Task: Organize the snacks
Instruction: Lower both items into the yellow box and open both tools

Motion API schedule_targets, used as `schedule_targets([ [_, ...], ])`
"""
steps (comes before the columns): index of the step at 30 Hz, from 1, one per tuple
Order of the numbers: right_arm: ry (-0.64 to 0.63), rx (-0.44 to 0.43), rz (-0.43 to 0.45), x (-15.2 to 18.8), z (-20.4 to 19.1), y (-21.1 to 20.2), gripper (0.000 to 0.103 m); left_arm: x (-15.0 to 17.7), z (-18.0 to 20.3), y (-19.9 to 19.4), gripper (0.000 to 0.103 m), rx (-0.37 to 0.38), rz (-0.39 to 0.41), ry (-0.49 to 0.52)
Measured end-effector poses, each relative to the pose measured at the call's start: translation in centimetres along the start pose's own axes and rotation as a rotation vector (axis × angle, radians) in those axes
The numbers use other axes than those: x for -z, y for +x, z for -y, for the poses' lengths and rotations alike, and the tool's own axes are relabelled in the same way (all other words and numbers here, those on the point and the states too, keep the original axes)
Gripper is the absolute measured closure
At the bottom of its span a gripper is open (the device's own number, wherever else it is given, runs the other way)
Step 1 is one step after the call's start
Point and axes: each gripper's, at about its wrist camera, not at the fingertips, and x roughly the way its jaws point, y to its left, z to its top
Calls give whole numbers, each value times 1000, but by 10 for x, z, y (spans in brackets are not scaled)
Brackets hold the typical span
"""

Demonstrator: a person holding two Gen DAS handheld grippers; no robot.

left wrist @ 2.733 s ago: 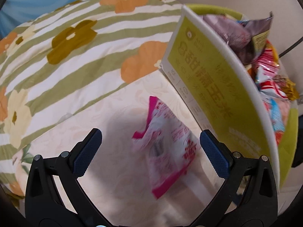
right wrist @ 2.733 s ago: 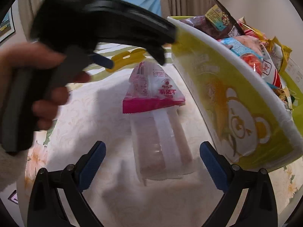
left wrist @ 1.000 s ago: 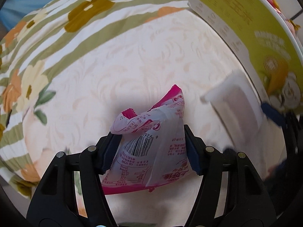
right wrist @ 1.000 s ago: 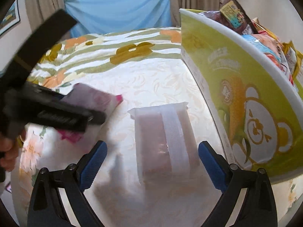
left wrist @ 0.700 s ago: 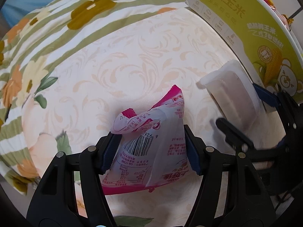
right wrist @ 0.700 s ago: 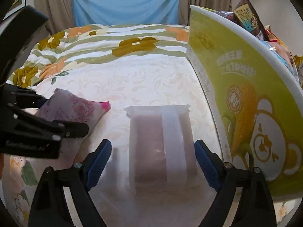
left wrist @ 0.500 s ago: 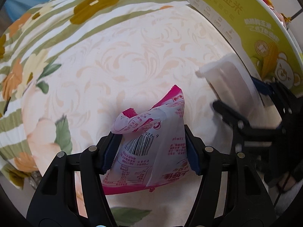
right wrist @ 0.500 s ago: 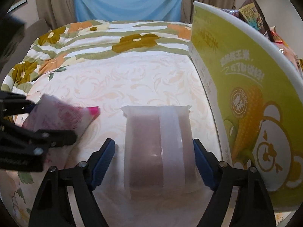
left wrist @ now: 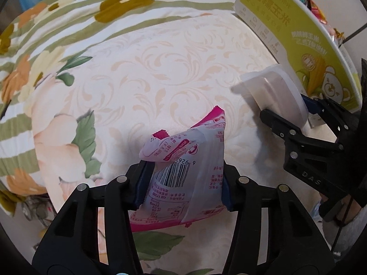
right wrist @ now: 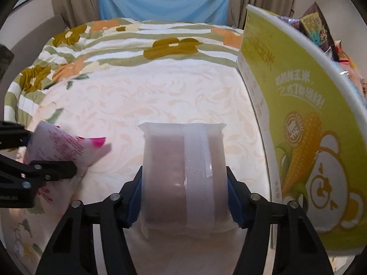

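Note:
A pink and white snack packet with a barcode stands crumpled between the blue pads of my left gripper, whose jaws are closing and press on its sides above the bed. A frosted clear snack pack with a brownish bar inside sits between the blue pads of my right gripper; those jaws are closing too and touch both its sides. The left wrist view shows this clear pack at the right, held by the right gripper. In the right wrist view the pink packet is at the left.
A tall green and white box with corn and bear print stands on the right, with several snack bags piled over its top. The bed has a cream patterned sheet and a flowered striped quilt. Blue cloth and curtains hang behind.
The right gripper's jaws have closed in from wide apart onto the clear pack. The left gripper has carried the pink packet across the bed away from the box and squeezed it tighter.

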Motion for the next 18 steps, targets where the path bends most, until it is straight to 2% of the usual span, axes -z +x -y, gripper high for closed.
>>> schedule_targets([
  [5, 32, -24, 26, -6, -4, -24, 45, 1, -2, -23, 57, 36, 40, -25],
  [10, 69, -43, 73, -19, -1, -67, 45, -12, 10, -62, 57, 56, 113, -22],
  [14, 106, -69, 133, -31, 17, -109, 45, -32, 38, -98, 57, 82, 190, 7],
  [18, 145, -66, 201, -38, 48, -147, 45, -54, 83, -122, 57, 98, 256, 40],
])
